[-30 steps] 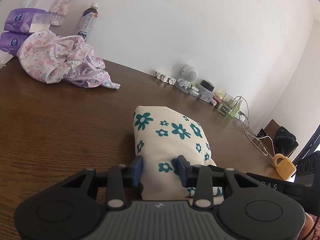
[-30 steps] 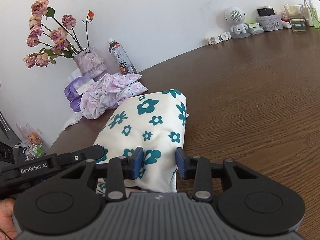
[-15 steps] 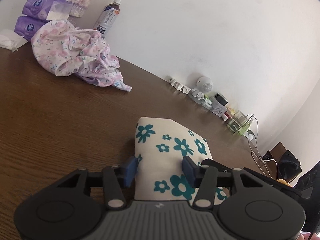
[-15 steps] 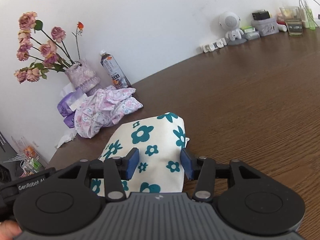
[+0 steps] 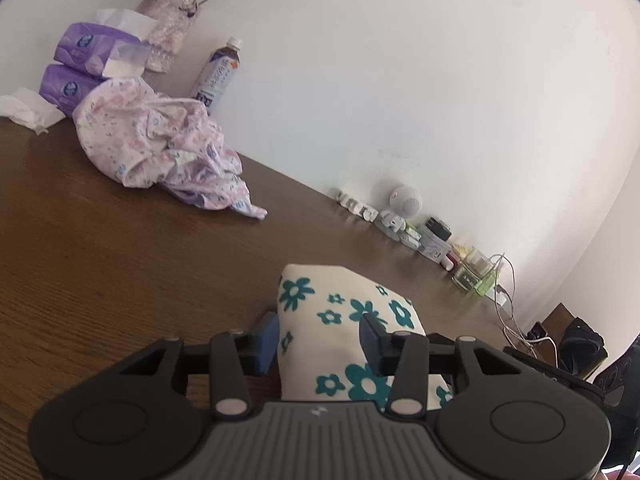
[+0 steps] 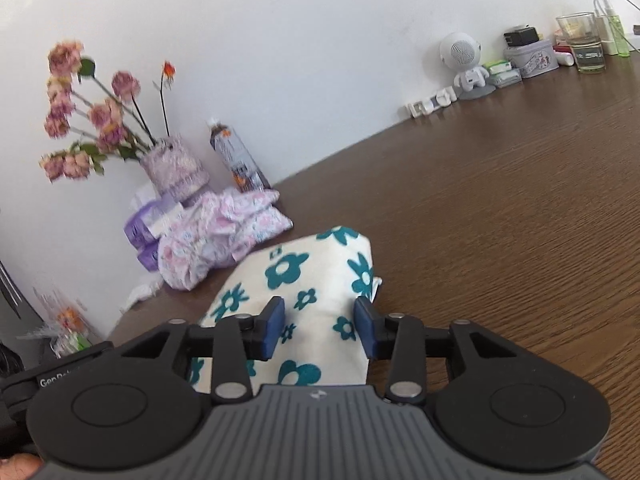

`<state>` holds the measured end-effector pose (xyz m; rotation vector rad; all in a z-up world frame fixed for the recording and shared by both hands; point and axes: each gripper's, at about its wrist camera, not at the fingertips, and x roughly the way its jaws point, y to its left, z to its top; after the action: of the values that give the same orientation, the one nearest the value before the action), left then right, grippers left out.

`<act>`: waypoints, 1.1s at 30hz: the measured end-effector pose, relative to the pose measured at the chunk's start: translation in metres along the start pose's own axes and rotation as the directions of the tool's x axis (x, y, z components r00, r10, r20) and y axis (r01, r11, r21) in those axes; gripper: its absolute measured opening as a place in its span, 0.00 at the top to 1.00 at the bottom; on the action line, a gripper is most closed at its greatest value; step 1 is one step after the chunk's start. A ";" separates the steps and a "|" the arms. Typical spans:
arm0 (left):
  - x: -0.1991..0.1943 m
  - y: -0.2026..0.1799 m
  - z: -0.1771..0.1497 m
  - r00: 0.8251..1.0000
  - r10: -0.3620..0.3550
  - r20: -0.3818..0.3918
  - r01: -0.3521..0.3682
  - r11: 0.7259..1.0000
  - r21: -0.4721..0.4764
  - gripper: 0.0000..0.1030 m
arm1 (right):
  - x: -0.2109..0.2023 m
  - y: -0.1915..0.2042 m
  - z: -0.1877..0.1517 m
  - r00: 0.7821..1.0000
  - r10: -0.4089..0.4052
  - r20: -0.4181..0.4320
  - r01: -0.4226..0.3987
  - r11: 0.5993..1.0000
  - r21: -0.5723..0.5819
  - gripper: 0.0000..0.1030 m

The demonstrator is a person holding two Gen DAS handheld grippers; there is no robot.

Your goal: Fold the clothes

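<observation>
Nearest in the left wrist view, the left tool (image 5: 318,338) is seen with its jaws spread on either side of the folded cloth (image 5: 340,320); the pads stand close to the fabric, but contact cannot be told. In the right wrist view, the right tool (image 6: 319,326) is likewise spread, its blue pads flanking the near end of the same cloth (image 6: 304,280). The cloth, cream with teal flowers, is shown lying folded on the brown bench (image 5: 100,272), directly ahead of both tools. The black body of the left tool is seen at the lower left edge of the right wrist view, and a fingertip (image 6: 18,468) is visible at the bottom corner.

Farther back, a crumpled pink garment (image 5: 160,148) is heaped on the bench, well apart from the cloth. Behind it, against the wall, are ranged purple tissue packs (image 5: 80,64), a white tissue (image 5: 24,110), a vase (image 6: 174,168) of dried roses (image 6: 80,120) and a bottle (image 5: 218,72).

Along the far wall, to the right, small items are lined up: a round white speaker figure (image 6: 464,60), a tin (image 6: 530,60), a glass (image 6: 582,42) and cables (image 5: 508,304). The bench between these and the cloth is bare wood.
</observation>
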<state>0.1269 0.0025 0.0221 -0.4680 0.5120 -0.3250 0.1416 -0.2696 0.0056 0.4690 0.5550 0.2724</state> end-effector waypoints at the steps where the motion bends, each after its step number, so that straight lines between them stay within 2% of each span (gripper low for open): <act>1: -0.001 0.001 0.002 1.000 0.005 0.001 -0.005 1.000 -0.005 0.56 | 0.000 0.000 0.001 1.000 -0.001 -0.002 0.001 1.000 0.000 0.55; 2: -0.001 0.003 0.004 1.000 0.010 0.001 -0.010 1.000 -0.009 0.56 | 0.000 -0.001 0.001 1.000 -0.002 -0.003 0.002 1.000 0.001 0.50; 5: 0.005 0.003 0.005 0.999 0.013 -0.043 -0.013 1.000 -0.014 0.57 | 0.001 -0.002 0.003 1.000 -0.006 -0.008 0.006 1.000 0.001 0.44; 6: 0.007 0.002 0.004 0.998 0.013 -0.057 -0.014 1.000 -0.009 0.57 | 0.001 -0.002 0.003 1.000 -0.007 -0.009 0.007 1.000 0.002 0.38; 8: 0.011 0.000 0.000 0.996 0.004 -0.085 -0.004 1.000 -0.001 0.62 | 0.001 -0.002 0.005 1.000 -0.009 -0.012 0.009 1.000 0.002 0.29; 9: 0.011 -0.002 -0.002 0.996 0.001 -0.085 -0.001 1.000 0.009 0.67 | 0.001 -0.003 0.005 1.000 -0.011 -0.014 0.011 1.000 0.002 0.28; 11: 0.007 -0.005 -0.006 0.997 0.015 -0.074 -0.013 1.000 0.026 0.67 | 0.002 -0.003 0.006 1.000 -0.013 -0.017 0.013 1.000 0.003 0.30; 13: 0.003 -0.007 -0.010 0.998 0.027 -0.064 -0.024 0.999 0.041 0.67 | 0.002 -0.004 0.008 1.000 -0.015 -0.020 0.015 1.000 0.004 0.42; 17: 0.001 -0.017 -0.016 0.998 0.037 -0.045 -0.032 0.994 0.104 0.68 | 0.003 -0.005 0.006 1.000 -0.003 -0.027 0.003 1.000 0.009 0.52; 22: 0.004 -0.023 -0.020 0.999 0.027 -0.046 -0.020 0.988 0.156 0.76 | 0.004 -0.003 0.001 1.000 0.005 -0.028 -0.005 1.000 0.005 0.65; 27: 0.004 -0.022 -0.021 0.999 0.018 -0.046 -0.011 0.988 0.152 0.77 | 0.003 -0.002 0.000 1.000 0.005 -0.025 -0.005 1.000 -0.002 0.66; 30: 0.001 -0.020 -0.016 0.999 0.009 -0.035 -0.004 0.992 0.127 0.72 | 0.003 -0.003 0.000 1.000 0.006 -0.024 -0.006 1.000 -0.004 0.66; 33: -0.003 -0.014 -0.004 1.000 -0.013 -0.021 0.015 0.996 0.089 0.69 | -0.001 -0.007 0.003 1.000 0.025 -0.013 -0.024 1.000 0.013 0.61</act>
<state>0.1202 -0.0098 0.0271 -0.3826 0.5123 -0.3649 0.1436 -0.2767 0.0050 0.4875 0.5641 0.2955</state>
